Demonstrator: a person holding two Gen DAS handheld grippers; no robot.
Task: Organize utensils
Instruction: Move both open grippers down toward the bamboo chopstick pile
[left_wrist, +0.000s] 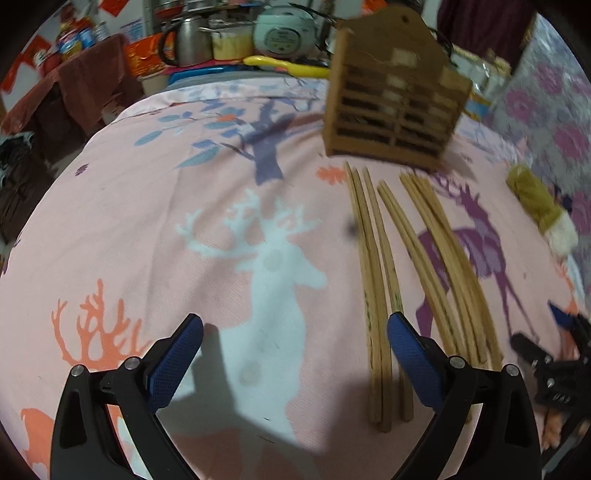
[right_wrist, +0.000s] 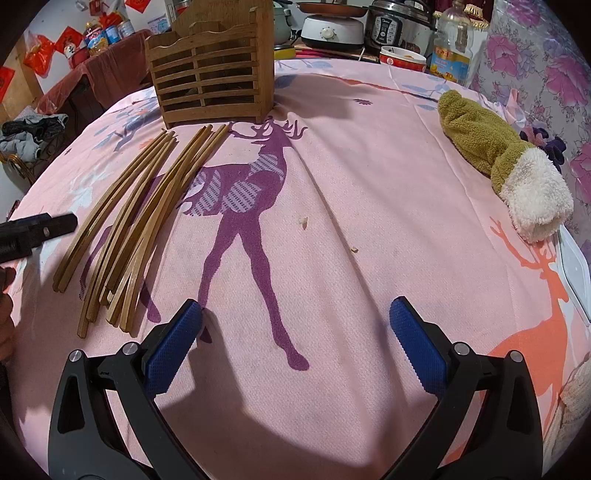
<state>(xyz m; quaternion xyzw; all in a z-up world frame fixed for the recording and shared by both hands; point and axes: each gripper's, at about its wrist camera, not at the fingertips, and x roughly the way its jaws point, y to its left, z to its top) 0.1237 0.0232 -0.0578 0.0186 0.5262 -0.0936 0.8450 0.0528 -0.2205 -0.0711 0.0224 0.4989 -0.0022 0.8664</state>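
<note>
One holder (right_wrist: 210, 74), one mitt (right_wrist: 502, 162) (chopsticks (right_wrist: 129, 229) uncountable).

The tablecloth (right_wrist: 369, 184) is pale pink, printed with deer: a purple one with striped patches at centre left of the right wrist view, an orange one at the right edge, and a white one at the centre of the left wrist view. The chopsticks (right_wrist: 140, 221) are light tan wood and the slatted holder (right_wrist: 210, 77) at upper left a darker honey brown. The sock (right_wrist: 498, 158) at upper right is olive green with a cream cuff, and each gripper (right_wrist: 295, 325) is black with blue textured pads (right_wrist: 173, 343).
</note>
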